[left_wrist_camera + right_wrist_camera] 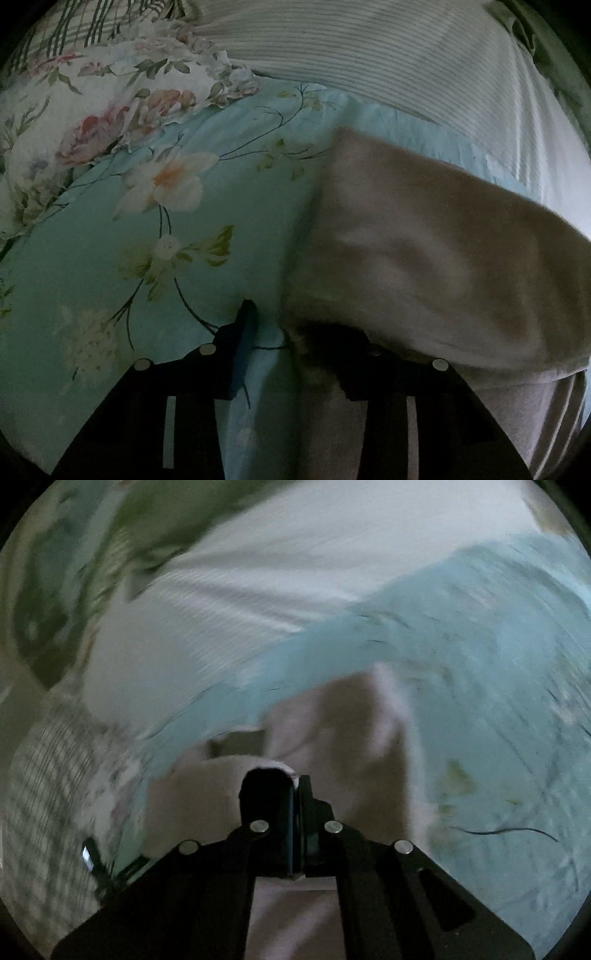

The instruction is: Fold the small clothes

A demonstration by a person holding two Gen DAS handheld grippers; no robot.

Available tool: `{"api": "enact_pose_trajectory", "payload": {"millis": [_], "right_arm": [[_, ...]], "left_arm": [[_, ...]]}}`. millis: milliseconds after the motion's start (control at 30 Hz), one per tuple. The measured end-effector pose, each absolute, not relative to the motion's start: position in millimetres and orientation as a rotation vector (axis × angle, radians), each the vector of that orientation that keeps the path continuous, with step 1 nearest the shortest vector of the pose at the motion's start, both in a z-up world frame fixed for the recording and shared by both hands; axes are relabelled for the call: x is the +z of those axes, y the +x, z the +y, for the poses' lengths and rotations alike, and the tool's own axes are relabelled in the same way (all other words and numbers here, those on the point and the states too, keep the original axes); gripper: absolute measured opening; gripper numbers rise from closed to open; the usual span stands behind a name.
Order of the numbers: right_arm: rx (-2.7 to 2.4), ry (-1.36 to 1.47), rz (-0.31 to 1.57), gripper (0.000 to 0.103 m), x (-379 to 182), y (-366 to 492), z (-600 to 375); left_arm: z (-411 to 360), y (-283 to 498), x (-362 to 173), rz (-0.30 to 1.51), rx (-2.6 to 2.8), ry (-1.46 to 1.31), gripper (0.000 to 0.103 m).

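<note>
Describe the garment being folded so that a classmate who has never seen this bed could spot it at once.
Find the pale blue floral bedsheet. On it, below the white ribbed cover, lies the small beige garment. It alone is plain and unpatterned.

A pale blue floral sheet (147, 258) covers the bed. A rose-print pillow (92, 122) (frilled edge) lies on it beside a white ribbed blanket (369, 55).

Dim, bluish light; right wrist view motion-smeared, both fisheye-warped with dark corners.
</note>
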State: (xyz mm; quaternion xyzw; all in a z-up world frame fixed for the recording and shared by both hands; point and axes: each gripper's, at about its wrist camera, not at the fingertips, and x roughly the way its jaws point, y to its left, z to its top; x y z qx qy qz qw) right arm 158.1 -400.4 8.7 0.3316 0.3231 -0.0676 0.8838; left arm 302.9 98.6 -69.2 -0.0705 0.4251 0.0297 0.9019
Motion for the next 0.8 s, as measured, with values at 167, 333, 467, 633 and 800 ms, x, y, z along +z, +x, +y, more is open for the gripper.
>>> {"api": "enact_pose_trajectory", "payload": {"millis": [167,333,467,633,800], "right_arm": [[-0.193,0.692,0.732,0.003,-13,159,-411],[-0.237,0.633,0.750,0.003,-16,160,-412],[-0.272,0.631,0.749,0.003,-20,160,-413],[-0.318,0.596,0.747,0.003,-16,160,-412],[-0.466,0.658,0.754,0.007,-17,139,-436]], "left_arm": [[89,298,-69,0.870,0.060,-0.089,0.037],[96,294,-70,0.864,0.070,-0.140,0.035],[96,288,-71,0.872,0.064,-0.135,0.035],[93,286,-72,0.872,0.070,-0.118,0.035],[91,285,-74,0.870,0.075,-0.095,0.036]]}}
